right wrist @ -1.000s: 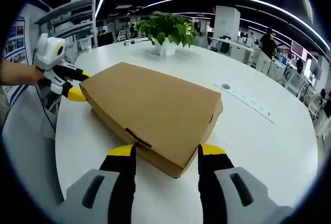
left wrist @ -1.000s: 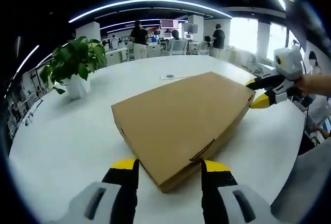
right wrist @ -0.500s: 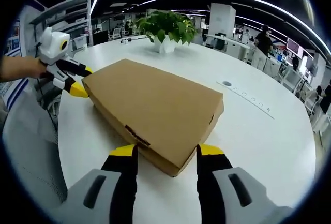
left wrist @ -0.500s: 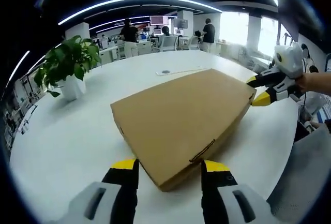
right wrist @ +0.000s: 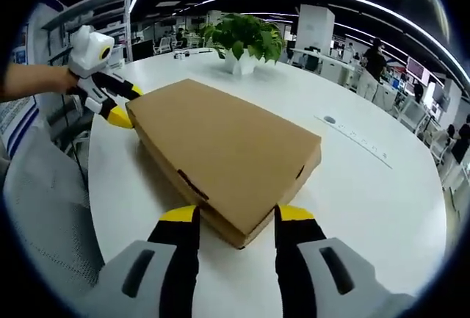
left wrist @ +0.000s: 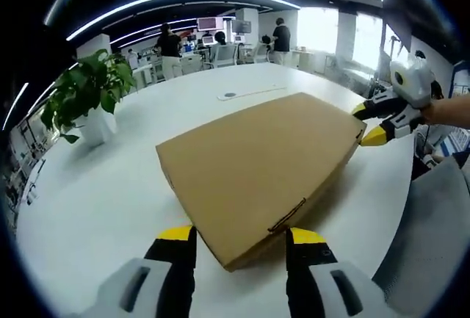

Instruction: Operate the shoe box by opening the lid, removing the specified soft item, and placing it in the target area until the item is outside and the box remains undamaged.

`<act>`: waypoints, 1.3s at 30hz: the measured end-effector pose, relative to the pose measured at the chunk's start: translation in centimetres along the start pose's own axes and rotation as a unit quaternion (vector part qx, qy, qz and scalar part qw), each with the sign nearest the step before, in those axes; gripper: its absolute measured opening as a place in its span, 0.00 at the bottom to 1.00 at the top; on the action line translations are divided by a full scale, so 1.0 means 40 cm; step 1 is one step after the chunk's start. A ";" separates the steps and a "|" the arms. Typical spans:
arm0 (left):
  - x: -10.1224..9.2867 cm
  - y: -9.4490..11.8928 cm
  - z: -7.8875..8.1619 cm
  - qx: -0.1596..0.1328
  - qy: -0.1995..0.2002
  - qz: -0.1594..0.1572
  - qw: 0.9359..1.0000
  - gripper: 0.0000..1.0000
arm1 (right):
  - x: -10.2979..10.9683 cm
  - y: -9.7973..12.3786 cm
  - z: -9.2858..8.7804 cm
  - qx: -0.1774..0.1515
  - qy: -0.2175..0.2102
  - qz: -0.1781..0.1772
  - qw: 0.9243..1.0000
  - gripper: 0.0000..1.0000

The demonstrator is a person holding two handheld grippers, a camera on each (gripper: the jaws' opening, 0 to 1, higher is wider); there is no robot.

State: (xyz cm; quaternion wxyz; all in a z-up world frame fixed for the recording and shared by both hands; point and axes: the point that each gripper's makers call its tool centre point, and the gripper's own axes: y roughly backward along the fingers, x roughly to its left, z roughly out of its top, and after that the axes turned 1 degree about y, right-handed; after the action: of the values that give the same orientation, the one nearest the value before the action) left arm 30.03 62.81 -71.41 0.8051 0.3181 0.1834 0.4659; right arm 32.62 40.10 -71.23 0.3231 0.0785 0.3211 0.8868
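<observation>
Shoe box (left wrist: 257,167) (right wrist: 224,149): flat brown cardboard, lid down, lying on the white round table (left wrist: 95,186) (right wrist: 374,200). Its long axis runs from one gripper to the other; one corner points at each camera. A tab slot shows on the near side wall in both views.

Left gripper (left wrist: 239,241) (right wrist: 121,105): jaws spread, one yellow-tipped jaw on either side of the near box corner, close against its walls; whether they press it cannot be told. In the right gripper view it sits at the box's far end, a hand (right wrist: 33,81) behind it.

Right gripper (right wrist: 229,219) (left wrist: 371,123): jaws likewise spread and straddling the opposite corner.

Room: open office, ceiling light strips, a potted plant (left wrist: 84,98) (right wrist: 246,39) on the table's far part, people (left wrist: 169,50) standing at desks beyond.
</observation>
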 end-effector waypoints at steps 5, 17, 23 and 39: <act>0.024 0.013 -0.013 0.007 -0.011 -0.002 1.000 0.50 | 0.041 0.001 0.003 -0.002 0.002 0.007 1.000 0.34; 0.067 0.055 -0.052 0.015 -0.023 -0.011 1.000 0.50 | 0.117 -0.006 0.020 -0.015 -0.006 0.025 1.000 0.33; 0.080 0.078 -0.074 0.016 -0.026 -0.014 0.999 0.50 | 0.155 -0.004 0.021 -0.021 -0.005 0.034 0.999 0.32; 0.083 0.080 -0.076 0.021 -0.013 -0.019 1.000 0.52 | 0.158 0.001 0.027 -0.033 -0.013 0.040 0.999 0.31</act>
State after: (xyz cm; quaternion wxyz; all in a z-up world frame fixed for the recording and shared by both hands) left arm 27.88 67.90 -71.46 0.8093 0.3374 0.1884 0.4423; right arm 28.04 44.59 -70.80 0.2936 0.0920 0.2839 0.9081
